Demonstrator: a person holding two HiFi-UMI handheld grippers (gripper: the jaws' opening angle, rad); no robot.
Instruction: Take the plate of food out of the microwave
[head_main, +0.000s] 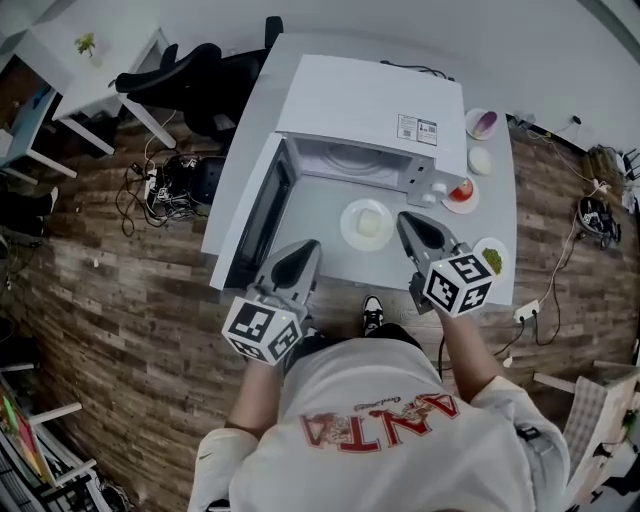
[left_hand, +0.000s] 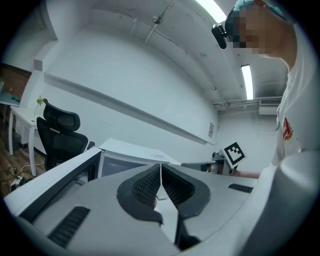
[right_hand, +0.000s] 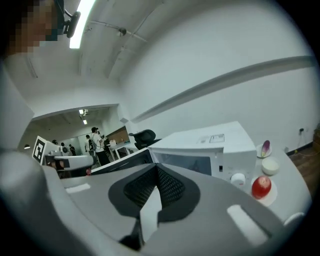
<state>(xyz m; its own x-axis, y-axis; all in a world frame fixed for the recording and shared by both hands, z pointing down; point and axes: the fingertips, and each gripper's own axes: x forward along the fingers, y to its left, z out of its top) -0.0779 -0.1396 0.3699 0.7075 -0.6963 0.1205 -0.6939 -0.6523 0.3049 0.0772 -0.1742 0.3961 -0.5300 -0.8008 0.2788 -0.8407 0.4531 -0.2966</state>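
Bright, even light from ceiling strip lights (left_hand: 247, 81) leaves only faint shadows on the white tabletop (head_main: 325, 230) — fisheye distortion bends every edge, dark vignettes ring both gripper views, and the left hand-held gripper (left_hand: 160, 167) looms slightly soft.

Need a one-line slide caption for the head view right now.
Plate of food sits on the table before the open microwave; left gripper and right gripper hover above, shut and empty.
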